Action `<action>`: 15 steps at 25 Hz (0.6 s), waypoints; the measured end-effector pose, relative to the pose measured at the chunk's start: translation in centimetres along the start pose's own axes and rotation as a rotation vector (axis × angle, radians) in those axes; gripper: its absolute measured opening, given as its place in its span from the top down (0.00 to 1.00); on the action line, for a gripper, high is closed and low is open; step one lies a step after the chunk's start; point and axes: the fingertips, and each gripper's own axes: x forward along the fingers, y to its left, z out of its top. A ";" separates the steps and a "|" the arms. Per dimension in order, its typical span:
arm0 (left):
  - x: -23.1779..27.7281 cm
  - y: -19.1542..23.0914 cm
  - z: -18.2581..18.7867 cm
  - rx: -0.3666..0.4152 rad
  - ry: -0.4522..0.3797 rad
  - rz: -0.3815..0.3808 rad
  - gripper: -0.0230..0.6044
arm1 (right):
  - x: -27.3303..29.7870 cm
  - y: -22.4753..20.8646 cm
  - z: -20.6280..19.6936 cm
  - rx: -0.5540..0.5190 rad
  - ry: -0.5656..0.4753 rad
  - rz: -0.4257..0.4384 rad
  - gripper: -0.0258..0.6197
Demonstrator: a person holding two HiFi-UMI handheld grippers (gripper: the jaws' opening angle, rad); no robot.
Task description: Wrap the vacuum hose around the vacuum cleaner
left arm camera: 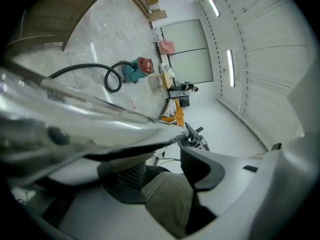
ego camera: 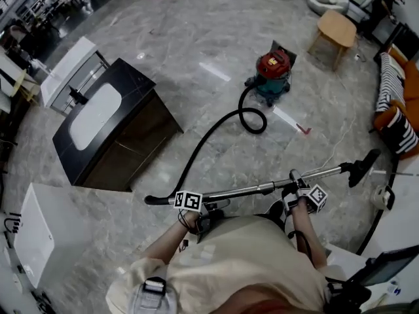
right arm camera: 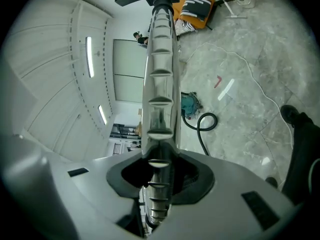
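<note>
Fingers (right arm camera: 199, 178) of right gripper (right arm camera: 160, 176) snug around wand (right arm camera: 160, 84); left gripper (left arm camera: 162, 165) wider, against it.

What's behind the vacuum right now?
Mostly bare floor, with a wooden table further back to its right. The vacuum itself covers the spot directly behind it.

A glossy metal wand (ego camera: 262, 189) is pictured over a polished marbled floor (ego camera: 196, 38). The hose (ego camera: 208, 136) is seen matt black.

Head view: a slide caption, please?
Vacuum wand carried level by left tool and right tool, hose trailing to vacuum cleaner.
</note>
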 end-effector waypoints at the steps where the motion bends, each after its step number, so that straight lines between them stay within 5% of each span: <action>1: 1.4 -0.2 0.3 0.013 -0.023 0.031 0.61 | 0.2 -0.3 1.4 0.007 0.017 0.005 0.79; 10: 13.2 -5.7 2.4 0.100 -0.204 0.228 0.61 | 2.1 -1.2 14.3 0.073 0.156 0.061 0.79; 15: 15.9 -7.2 2.2 0.130 -0.233 0.345 0.61 | 2.9 -0.5 17.1 0.069 0.200 0.063 0.79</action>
